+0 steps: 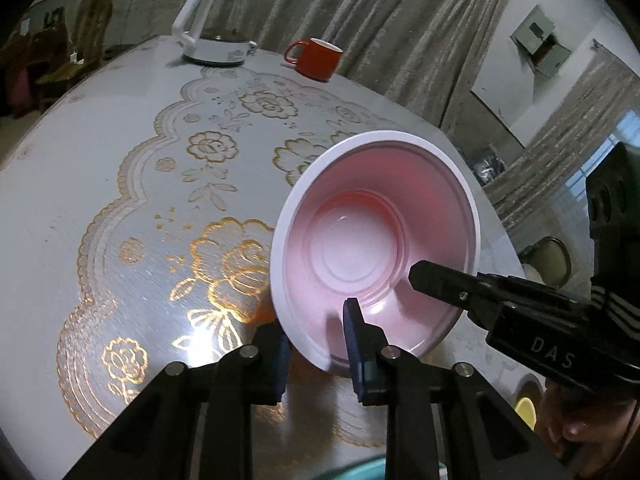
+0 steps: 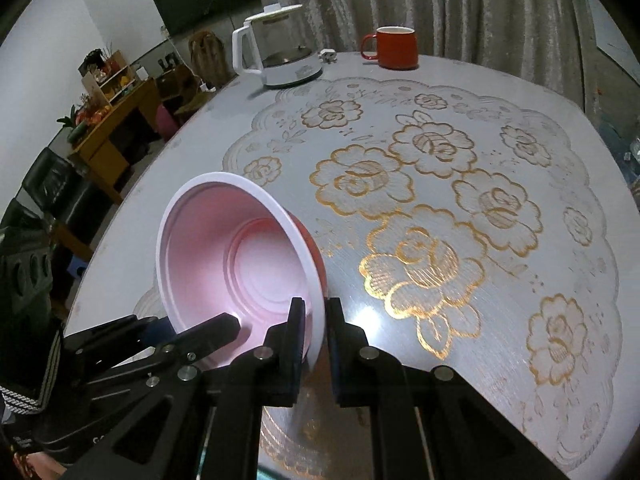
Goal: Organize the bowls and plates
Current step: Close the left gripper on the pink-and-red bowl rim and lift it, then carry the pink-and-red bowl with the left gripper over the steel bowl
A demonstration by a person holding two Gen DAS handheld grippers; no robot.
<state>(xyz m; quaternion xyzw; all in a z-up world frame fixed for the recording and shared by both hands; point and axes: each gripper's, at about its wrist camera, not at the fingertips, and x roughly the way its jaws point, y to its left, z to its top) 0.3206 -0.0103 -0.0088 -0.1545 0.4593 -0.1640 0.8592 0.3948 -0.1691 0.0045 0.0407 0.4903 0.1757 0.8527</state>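
One pink bowl (image 1: 372,248) with a white rim, one red mug (image 1: 316,58) and one white electric kettle (image 1: 216,24) are in view. The bowl is held tilted on its side above the flowered tablecloth (image 1: 140,200), well nearer than the kettle. Both grippers pinch its rim: the left gripper (image 1: 320,344) at the lower edge, the right gripper (image 2: 316,332) likewise, each reaching forward from below.

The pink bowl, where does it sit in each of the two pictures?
Left wrist view: the pink bowl sits right of centre, tipped, its rim between the tool's fingers.
Right wrist view: the pink bowl sits left of centre, low.
Shared landmark: the red mug at the table's far edge.
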